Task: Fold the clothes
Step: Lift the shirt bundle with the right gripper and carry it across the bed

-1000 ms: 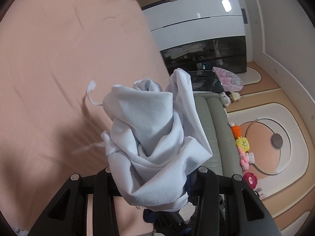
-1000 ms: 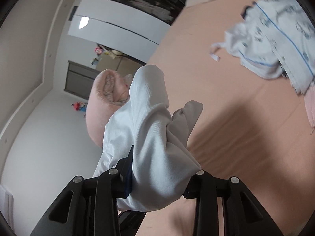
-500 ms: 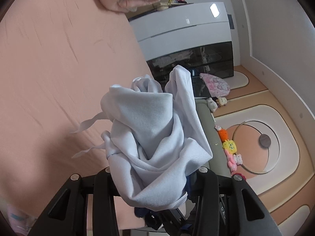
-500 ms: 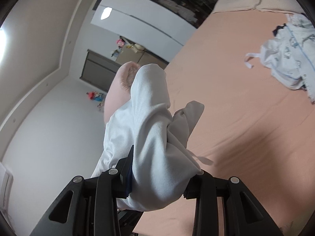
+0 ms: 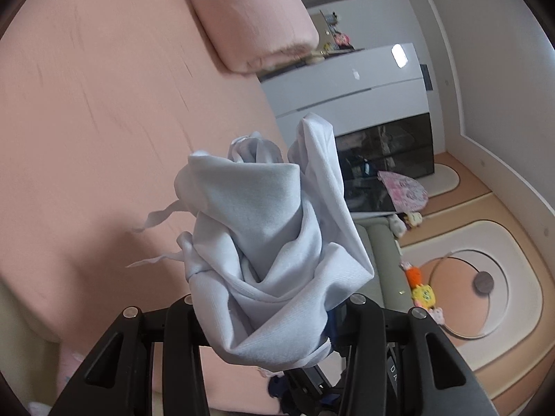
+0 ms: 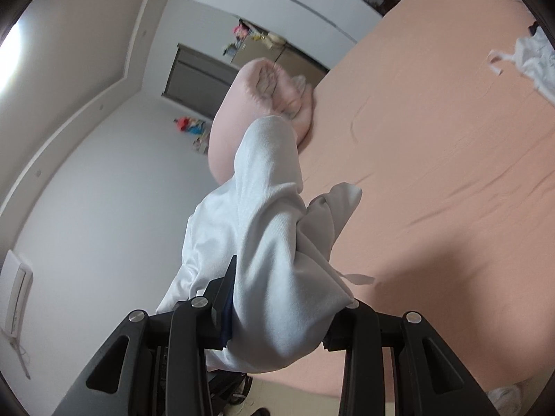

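Note:
A pale blue-white garment is bunched up between the black fingers of my left gripper, which is shut on it and holds it lifted above the pink bed. Thin drawstrings dangle off its left side. In the right wrist view another bunch of the same pale garment is clamped in my right gripper, also raised above the bed. The cloth hides the fingertips of both grippers.
A rolled pink blanket lies at the bed's far end. A second white patterned garment rests on the bed at the right edge. Beside the bed are a white and black cabinet, a grey-green bench and toys on the floor.
Both grippers have risen and swung across the bed with the garment still clamped. The pink blanket roll has come into fuller view; the patterned garment has slid to the right edge.

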Demonstrator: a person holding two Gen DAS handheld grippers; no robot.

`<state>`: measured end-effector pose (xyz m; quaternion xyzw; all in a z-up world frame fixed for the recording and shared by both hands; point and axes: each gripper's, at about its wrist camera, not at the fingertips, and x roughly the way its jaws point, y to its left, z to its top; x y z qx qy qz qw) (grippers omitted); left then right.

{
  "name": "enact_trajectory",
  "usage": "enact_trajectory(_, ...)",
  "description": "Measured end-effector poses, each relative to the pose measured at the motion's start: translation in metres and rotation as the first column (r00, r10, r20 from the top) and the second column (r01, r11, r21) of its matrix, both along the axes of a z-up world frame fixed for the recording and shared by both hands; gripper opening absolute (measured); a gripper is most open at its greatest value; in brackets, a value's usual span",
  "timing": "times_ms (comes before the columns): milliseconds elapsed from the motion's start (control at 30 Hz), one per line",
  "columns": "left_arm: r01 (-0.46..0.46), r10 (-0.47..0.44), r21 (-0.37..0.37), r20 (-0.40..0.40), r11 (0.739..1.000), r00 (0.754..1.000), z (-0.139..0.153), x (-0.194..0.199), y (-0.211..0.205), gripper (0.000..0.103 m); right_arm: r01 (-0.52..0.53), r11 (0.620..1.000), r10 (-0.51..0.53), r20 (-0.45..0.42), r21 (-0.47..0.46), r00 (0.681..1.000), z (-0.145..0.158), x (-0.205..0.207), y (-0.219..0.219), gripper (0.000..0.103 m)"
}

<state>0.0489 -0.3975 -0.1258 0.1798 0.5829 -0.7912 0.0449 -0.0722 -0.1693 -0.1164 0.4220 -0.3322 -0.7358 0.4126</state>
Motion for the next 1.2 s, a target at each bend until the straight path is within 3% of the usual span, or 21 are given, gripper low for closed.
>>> enact_trajectory(300, -0.059, 0.059, 0.084, 0.001, 0.995, 0.998, -0.032, 0.032, -0.031, 0.038, -0.065, 0.996, 0.065, 0.004, 0.065, 0.998, -0.01, 0.017, -0.044, 0.035)
enact_trajectory(867, -0.119, 0.113, 0.106, 0.056, 0.987, 0.992, -0.08, 0.054, -0.067, 0.038, -0.136, 0.984, 0.132, 0.047, 0.113, 0.99, -0.054, 0.005, -0.092, 0.035)
enact_trajectory(1200, -0.178, 0.169, 0.154, 0.069, 0.972, 0.983, -0.125, 0.067, -0.089, 0.038, -0.199, 0.965, 0.191, 0.058, 0.169, 0.98, -0.088, -0.004, -0.131, 0.035)
